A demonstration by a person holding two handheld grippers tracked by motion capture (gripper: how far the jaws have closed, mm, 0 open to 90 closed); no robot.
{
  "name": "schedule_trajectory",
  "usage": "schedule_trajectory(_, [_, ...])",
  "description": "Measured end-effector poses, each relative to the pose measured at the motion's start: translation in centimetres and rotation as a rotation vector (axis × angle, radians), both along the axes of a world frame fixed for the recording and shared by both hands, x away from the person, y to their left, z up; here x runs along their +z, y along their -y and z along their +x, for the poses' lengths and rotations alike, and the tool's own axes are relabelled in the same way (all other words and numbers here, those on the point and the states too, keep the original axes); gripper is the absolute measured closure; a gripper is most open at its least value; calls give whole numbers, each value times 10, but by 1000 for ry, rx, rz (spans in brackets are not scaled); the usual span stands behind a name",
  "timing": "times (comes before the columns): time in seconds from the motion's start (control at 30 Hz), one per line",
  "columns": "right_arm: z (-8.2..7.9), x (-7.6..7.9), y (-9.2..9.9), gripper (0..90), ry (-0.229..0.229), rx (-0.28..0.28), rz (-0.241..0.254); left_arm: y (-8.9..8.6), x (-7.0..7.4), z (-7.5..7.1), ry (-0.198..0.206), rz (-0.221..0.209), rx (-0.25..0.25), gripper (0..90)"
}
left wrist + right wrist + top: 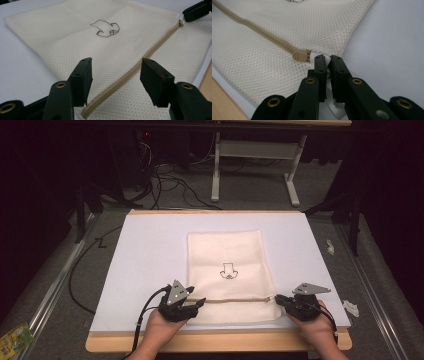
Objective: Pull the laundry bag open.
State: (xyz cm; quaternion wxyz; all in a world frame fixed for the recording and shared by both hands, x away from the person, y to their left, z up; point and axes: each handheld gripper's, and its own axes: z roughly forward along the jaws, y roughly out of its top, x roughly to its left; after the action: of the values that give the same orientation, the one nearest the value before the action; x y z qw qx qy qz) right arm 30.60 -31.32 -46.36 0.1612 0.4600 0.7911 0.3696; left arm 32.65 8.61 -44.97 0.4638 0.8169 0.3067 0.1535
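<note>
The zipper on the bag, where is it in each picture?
High view: the zipper runs as a tan line across the near part of the mesh bag, between the two grippers.
Left gripper view: it slants from bottom centre up to the top right.
Right gripper view: it slants from the top left down to its slider, just ahead of the jaws.
Shared landmark: the zipper's slider end.

A cream mesh bag [230, 272] with a fine honeycomb weave, a tan zip [140, 67] and a dark brown outline motif [228, 271] lies on a white sheet [145, 265] over the pale wood worktop [225, 341], beside black grippers with brass-coloured rivets and grey plates.
</note>
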Motion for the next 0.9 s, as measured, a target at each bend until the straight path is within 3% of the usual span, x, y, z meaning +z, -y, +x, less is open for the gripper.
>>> schedule_trajectory(0.23, [-4,7,-4,853,34,21,1,10,-1,-5,1,9,-34,434])
schedule_trajectory(0.43, [1,-4,-3,839,-15,18,-20,13,-2,-6,-3,20,-35,433])
schedule_trajectory(0.57, [2,-8,-3,801,-39,13,-16,13,-2,-6,-4,21,-33,433])
schedule_trajectory(0.6, [2,-9,-2,754,-36,12,-11,12,-2,-6,-6,19,-31,433])
schedule_trajectory(0.8, [5,-3,-2,688,4,-31,48,11,-3,-4,-3,22,-27,431])
schedule_trajectory(0.9, [14,-9,-5,649,-22,-47,43,10,-3,-4,-3,24,-23,429])
